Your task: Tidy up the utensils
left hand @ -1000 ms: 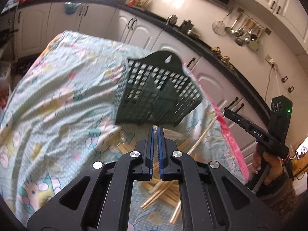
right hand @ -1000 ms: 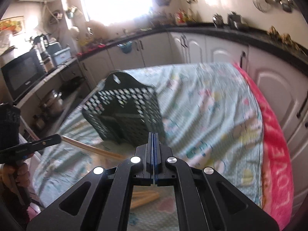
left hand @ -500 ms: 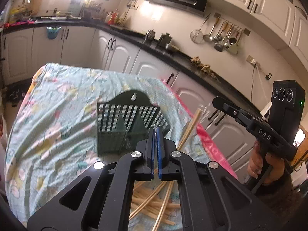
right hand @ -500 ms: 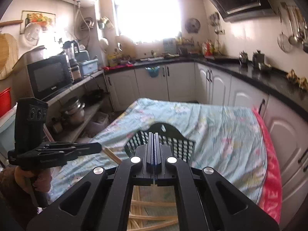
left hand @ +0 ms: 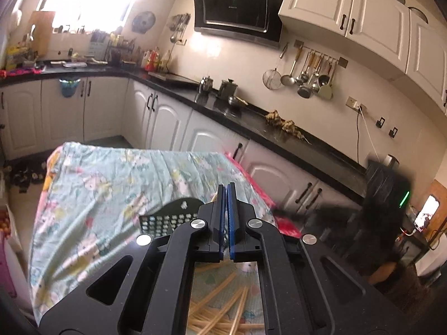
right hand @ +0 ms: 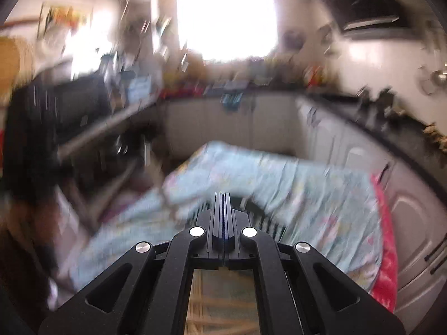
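Below, chopsticks [left hand: 220,304] beside basket [left hand: 167,220].

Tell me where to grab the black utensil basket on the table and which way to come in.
Grip the arched hanging tab at the top of the basket, coming down from above. It is a thin flat plate that stands clear of the mesh rim, so a narrow claw could probably close across it. The lower body is hidden behind the left claw, which is shut and would have to open first.
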